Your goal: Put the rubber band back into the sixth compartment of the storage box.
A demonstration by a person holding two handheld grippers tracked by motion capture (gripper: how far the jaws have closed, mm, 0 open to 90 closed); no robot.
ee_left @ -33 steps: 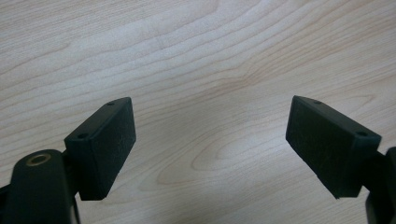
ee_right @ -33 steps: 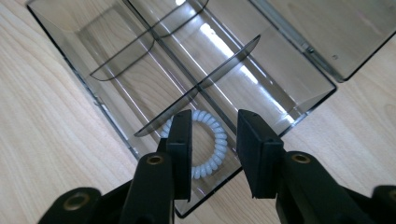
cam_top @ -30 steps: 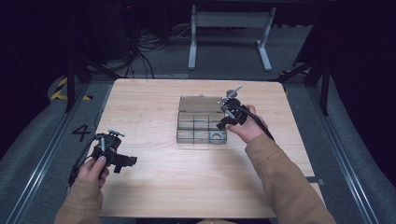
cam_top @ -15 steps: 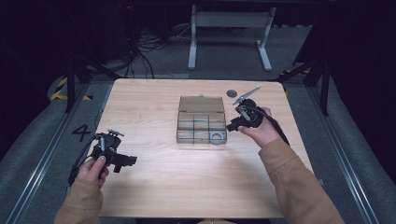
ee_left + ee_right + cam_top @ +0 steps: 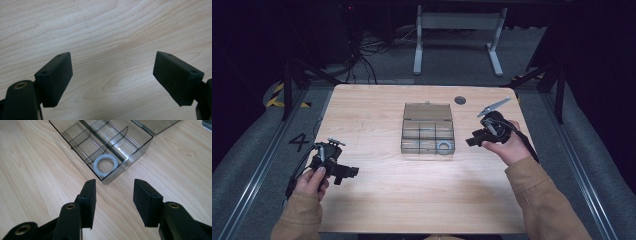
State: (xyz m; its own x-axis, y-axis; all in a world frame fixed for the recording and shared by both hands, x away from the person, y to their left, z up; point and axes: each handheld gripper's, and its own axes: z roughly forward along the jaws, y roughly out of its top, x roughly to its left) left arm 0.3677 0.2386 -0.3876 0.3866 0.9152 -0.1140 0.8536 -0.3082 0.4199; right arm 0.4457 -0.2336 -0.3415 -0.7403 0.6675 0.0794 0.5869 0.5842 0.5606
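Note:
A smoky clear compartment box [image 5: 427, 151] stands open at the table's middle. A pale coiled hair tie [image 5: 444, 146] lies in its near right compartment, and the right gripper view shows the hair tie [image 5: 106, 157] inside the box [image 5: 132, 155] just ahead of the jaws. My right gripper [image 5: 469, 141] hovers to the right of the box, pointing toward it. Its jaws have just been opening, and the right gripper [image 5: 115, 192] holds nothing. My left gripper [image 5: 352, 172] sits at the front left. The left gripper [image 5: 112, 72] is open over bare wood.
The box's lid [image 5: 428, 111] lies flat behind it. A small round grey grommet [image 5: 460, 100] sits in the tabletop at the back right. Dark floor surrounds the wooden table [image 5: 377, 200], with white stand legs [image 5: 417, 55] beyond the far edge.
My right gripper has drawn back to the right, from over the box's right end to beside it, and its jaws stand wider. The left hand has stayed put.

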